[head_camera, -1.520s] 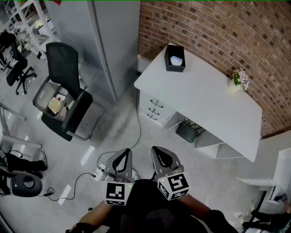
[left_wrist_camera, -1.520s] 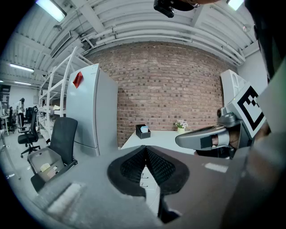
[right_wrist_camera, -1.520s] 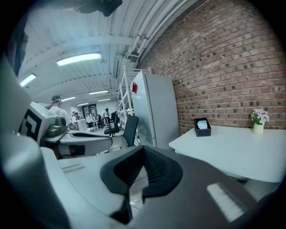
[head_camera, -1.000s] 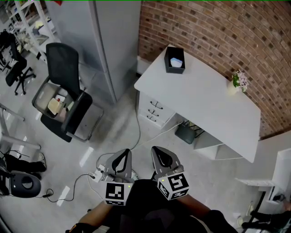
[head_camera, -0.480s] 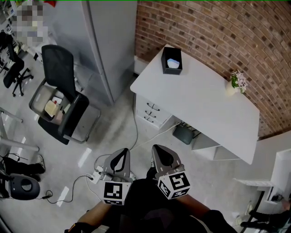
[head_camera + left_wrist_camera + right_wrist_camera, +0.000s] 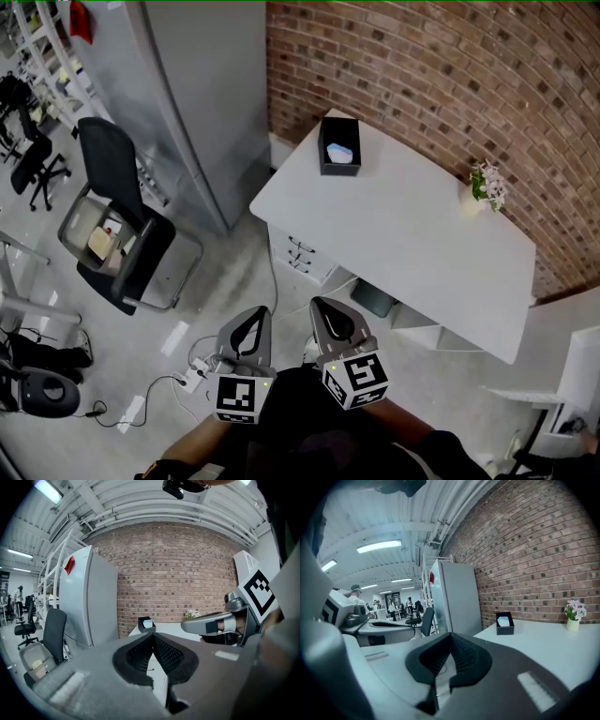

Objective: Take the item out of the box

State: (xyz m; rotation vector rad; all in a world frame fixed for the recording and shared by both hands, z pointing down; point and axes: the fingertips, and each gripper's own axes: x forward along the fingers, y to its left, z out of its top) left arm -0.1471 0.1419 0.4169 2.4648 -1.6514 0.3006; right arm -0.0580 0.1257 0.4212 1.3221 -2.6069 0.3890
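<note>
Black box (image 6: 338,145) stands on the far left corner of the white table (image 6: 412,234), open side up, with its long axis toward the brick wall (image 6: 450,75). A pale blue item (image 6: 341,152) lies inside. Compared with before, the table appears nearer. The left gripper (image 6: 251,321) and right gripper (image 6: 328,314) are both closed and empty.

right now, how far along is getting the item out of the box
Done: nothing; the pale blue item lies in the open black box on the white desk. In hand: nothing; left tool and right tool are shut, empty, short of the desk. Left: reach the box, grip the item, lift it out.
</note>
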